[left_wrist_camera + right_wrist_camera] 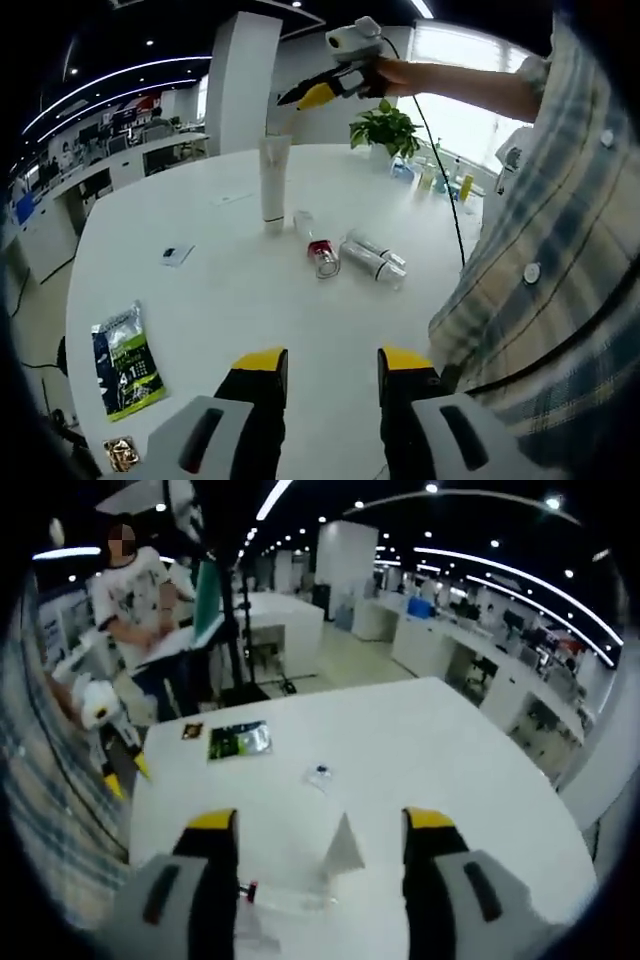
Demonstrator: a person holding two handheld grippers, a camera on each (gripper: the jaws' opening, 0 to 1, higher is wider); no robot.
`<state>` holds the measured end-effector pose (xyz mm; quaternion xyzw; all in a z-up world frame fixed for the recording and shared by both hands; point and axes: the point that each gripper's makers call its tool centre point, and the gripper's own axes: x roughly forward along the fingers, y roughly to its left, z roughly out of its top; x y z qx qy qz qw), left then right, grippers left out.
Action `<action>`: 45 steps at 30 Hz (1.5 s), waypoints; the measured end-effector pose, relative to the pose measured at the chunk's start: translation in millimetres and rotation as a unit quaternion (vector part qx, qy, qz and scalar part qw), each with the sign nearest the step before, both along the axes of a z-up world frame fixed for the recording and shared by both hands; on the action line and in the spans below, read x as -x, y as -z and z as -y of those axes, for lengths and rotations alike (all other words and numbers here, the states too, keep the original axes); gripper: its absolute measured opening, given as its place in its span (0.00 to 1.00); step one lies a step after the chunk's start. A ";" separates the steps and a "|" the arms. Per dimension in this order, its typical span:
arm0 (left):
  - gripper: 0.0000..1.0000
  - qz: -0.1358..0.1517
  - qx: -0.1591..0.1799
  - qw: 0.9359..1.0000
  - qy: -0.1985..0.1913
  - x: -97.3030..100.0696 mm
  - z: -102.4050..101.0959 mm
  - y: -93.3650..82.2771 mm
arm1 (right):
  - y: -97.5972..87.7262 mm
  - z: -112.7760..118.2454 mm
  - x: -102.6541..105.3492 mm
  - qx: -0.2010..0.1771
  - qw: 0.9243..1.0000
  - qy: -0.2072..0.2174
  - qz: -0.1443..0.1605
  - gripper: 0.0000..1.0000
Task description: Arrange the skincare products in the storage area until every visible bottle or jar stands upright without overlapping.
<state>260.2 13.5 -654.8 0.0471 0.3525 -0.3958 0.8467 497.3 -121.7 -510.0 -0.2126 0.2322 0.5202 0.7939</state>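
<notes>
On the white desk [240, 300], a white tube [273, 183] is seen standing upright; beside it a red-capped bottle [322, 256] and two clear bottles [373, 260] lie on their sides, close together. The left hand-held gripper [330, 372] is held open and empty above the near edge; the right hand-held gripper [322, 832] is likewise open, empty, above the tube. The red-capped bottle is probably best taken first, gripped across its body, then stood well clear of the tube.

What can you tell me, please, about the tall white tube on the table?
The white tube stands upright on its cap end on the white table, slightly apart from the bottles lying beside it. It looks like soft, matte plastic with faint print, wider and flattened at the top. Nothing touches it but the table. In the right gripper view its flat end shows between the jaws.
</notes>
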 end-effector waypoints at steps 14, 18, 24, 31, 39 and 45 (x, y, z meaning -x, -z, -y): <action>0.46 -0.013 0.002 0.999 0.041 -22.5 36.7 2.1 | -9.2 45.0 51.7 -0.057 0.992 0.113 0.026 0.64; 0.48 -0.020 -0.003 0.998 0.053 -29.7 48.7 5.1 | 2.5 65.3 73.6 -0.068 0.987 0.146 0.011 0.64; 0.50 -0.038 0.003 0.998 0.051 -49.6 71.6 8.0 | 16.2 82.1 99.6 -0.079 0.981 0.178 -0.007 0.63; 0.50 -0.055 -0.010 0.998 0.033 -78.3 98.7 21.5 | 30.0 108.3 133.8 -0.098 0.968 0.229 -0.026 0.62; 0.50 -0.073 -0.021 0.997 0.013 -99.5 128.0 38.0 | 42.2 125.0 169.0 -0.122 0.954 0.271 -0.047 0.61; 0.50 -0.088 -0.036 0.995 -0.007 -112.3 136.1 56.3 | 50.4 128.7 188.8 -0.132 0.947 0.288 -0.058 0.60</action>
